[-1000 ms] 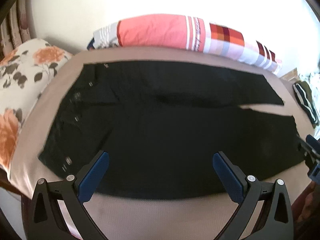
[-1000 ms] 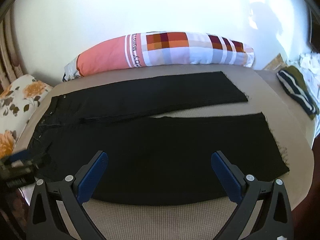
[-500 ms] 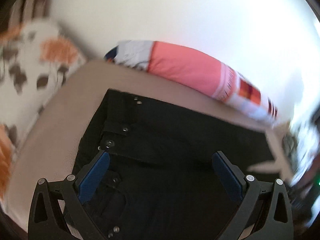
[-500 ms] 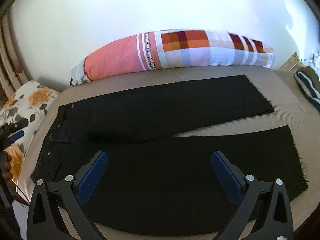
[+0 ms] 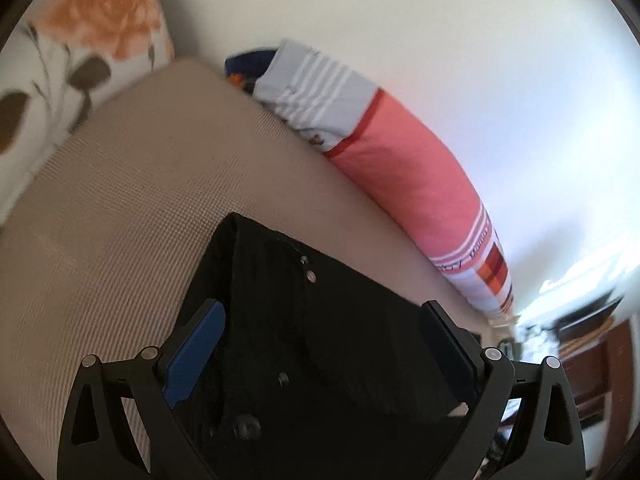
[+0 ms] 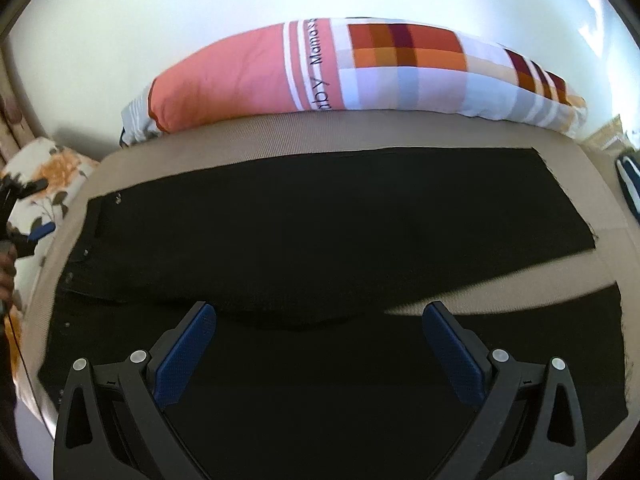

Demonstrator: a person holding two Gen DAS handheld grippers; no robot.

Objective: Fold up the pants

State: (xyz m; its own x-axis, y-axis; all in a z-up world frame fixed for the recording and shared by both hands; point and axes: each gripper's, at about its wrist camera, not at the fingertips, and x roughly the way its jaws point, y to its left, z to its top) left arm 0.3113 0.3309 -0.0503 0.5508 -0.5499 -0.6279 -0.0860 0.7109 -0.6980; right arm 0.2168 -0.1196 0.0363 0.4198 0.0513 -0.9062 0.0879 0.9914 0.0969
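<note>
The black fabric pants [image 6: 320,240] lie spread flat on the beige woven bed [image 6: 256,132], waistband toward 9 o'clock in the right wrist view and both legs running toward 3 o'clock, with a wedge of bed showing between the hems. The right tool [image 6: 319,344] hangs over the nearer leg, its blue-padded jaws spread wide and empty. The left tool [image 5: 322,344] sits over the waistband corner with its metal buttons, jaws likewise wide apart, gripping nothing. A long coral, striped and checked bolster pillow [image 6: 360,68] lies along the far edge at 12 o'clock; a white cushion with orange flowers [image 5: 60,52] is at 10 o'clock.
</note>
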